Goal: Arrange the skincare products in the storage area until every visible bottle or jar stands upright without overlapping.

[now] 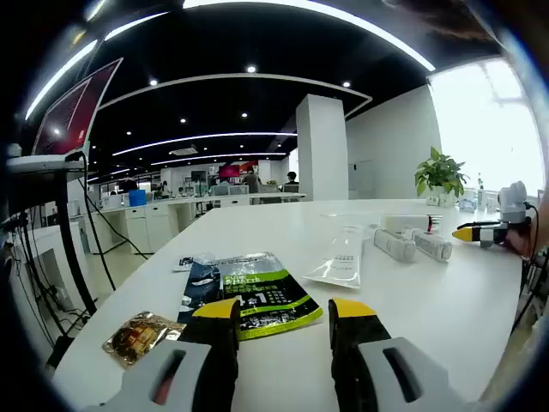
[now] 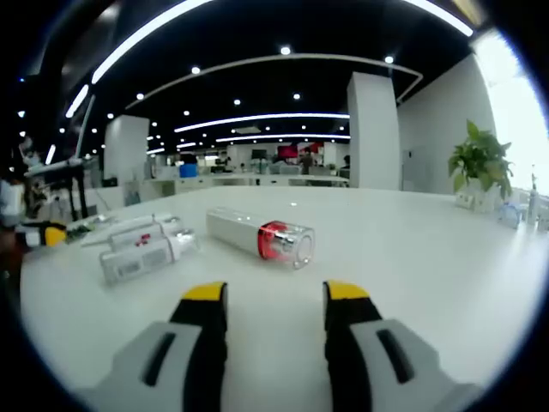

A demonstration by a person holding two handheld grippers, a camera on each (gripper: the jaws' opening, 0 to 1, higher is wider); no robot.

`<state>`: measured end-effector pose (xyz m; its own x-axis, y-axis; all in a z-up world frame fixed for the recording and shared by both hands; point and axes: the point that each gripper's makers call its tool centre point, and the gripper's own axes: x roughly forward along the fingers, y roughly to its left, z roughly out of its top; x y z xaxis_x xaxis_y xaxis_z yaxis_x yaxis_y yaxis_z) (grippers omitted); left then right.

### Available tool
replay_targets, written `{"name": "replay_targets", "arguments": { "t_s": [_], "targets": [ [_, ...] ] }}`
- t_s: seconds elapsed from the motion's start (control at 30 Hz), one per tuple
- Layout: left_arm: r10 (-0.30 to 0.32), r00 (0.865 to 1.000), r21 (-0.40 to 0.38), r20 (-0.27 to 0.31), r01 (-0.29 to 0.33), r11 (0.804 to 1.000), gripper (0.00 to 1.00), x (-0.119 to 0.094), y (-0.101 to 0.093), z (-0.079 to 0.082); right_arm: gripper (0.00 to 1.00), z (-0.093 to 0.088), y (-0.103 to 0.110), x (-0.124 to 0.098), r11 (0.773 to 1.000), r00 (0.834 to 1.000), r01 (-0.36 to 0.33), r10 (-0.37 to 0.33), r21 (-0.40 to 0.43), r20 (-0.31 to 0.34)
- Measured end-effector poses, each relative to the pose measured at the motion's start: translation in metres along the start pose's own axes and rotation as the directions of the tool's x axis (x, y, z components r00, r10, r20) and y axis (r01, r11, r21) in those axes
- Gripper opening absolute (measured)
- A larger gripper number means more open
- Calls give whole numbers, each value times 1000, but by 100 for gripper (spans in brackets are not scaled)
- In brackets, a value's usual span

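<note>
Yellow-tipped jaws of the left gripper [image 1: 281, 324] stand spread apart with nothing between them, low over the big white bench [image 1: 429, 300]. Just past the jaws lies a green and black packet [image 1: 253, 293], flat on the bench. Beside it, nearer the bench edge, sits a small shiny brown packet [image 1: 139, 336]. A clear flat bag [image 1: 340, 257] lies further out. Beyond that, two white bottles [image 1: 412, 244] lie on their sides, close together. A green plant [image 1: 440, 175] stands at the far end.

In the right gripper view, the right gripper [image 2: 276, 318] also has its jaws spread wide and holds nothing. Ahead of it lies a white bottle with a red band and a clear cap [image 2: 260, 235], on its side on the bench [image 2: 429, 266]. To one side of it, two more white bottles [image 2: 141, 247] lie down side by side, touching or nearly so. None of the bottles stands up. The other gripper's yellow tip [image 2: 53, 234] shows at the edge, beyond them.
</note>
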<state>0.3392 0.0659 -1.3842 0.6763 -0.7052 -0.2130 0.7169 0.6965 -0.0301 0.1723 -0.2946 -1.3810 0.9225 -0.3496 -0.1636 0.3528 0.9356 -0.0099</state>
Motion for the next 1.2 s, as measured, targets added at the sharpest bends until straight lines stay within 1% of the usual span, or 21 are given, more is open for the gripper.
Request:
{"name": "replay_targets", "arguments": {
  "t_s": [0.13, 0.17, 0.23, 0.33, 0.43, 0.63, 0.73, 0.8, 0.9, 1.03, 1.07, 1.2],
  "targets": [
    [10, 1000, -16, 1, -10, 1000, 42, 1, 2, 0, 42, 0, -1, 2, 1000, 1000, 7, -7, 1, 8],
    [6, 1000, -6, 3, -6, 1000, 41, 1, 2, 0, 40, 0, 0, 3, 1000, 1000, 3, -3, 1, 10],
    [6, 1000, -17, 4, -6, 1000, 40, 1, 2, 0, 36, 1, 2, 3, 1000, 1000, -5, 5, 1, 14],
    [25, 1000, -54, 16, -24, 998, 39, 1, 5, 3, 36, 1, 2, 3, 1000, 1000, -6, 6, 1, 17],
    [17, 1000, -39, 24, -16, 999, 39, 1, 4, 2, 35, 1, 2, 2, 1000, 1000, -8, 8, 0, 17],
    [7, 999, -51, 34, -6, 999, 39, 1, 4, 3, 34, 1, 2, 3, 1000, 1000, -2, 2, 1, 16],
    [-15, 999, -30, 31, 16, 999, 40, 0, 1, 2, 34, 1, 3, 3, 1000, 1000, 1, -1, 1, 16],
    [-16, 999, -26, 36, 17, 1000, 40, 0, 1, 2, 34, 2, 3, 4, 1000, 1000, 2, -2, 1, 17],
    [-14, 999, 0, 45, 14, 1000, 40, 0, 1, 2, 34, 1, 2, 5, 1000, 1000, 7, -7, 2, 19],
    [-26, 998, 11, 51, 25, 1000, 40, -1, -1, 2, 34, 1, -2, 6, 1000, 1000, 15, -15, 4, 23],
    [-28, 998, 27, 53, 27, 999, 40, -1, -2, 1, 34, 0, -3, 6, 1000, 1000, 17, -17, 4, 23],
    [-24, 998, 33, 55, 22, 999, 40, -1, -2, 1, 34, 0, -4, 6, 1000, 1000, 17, -17, 5, 24]
  ]
}}
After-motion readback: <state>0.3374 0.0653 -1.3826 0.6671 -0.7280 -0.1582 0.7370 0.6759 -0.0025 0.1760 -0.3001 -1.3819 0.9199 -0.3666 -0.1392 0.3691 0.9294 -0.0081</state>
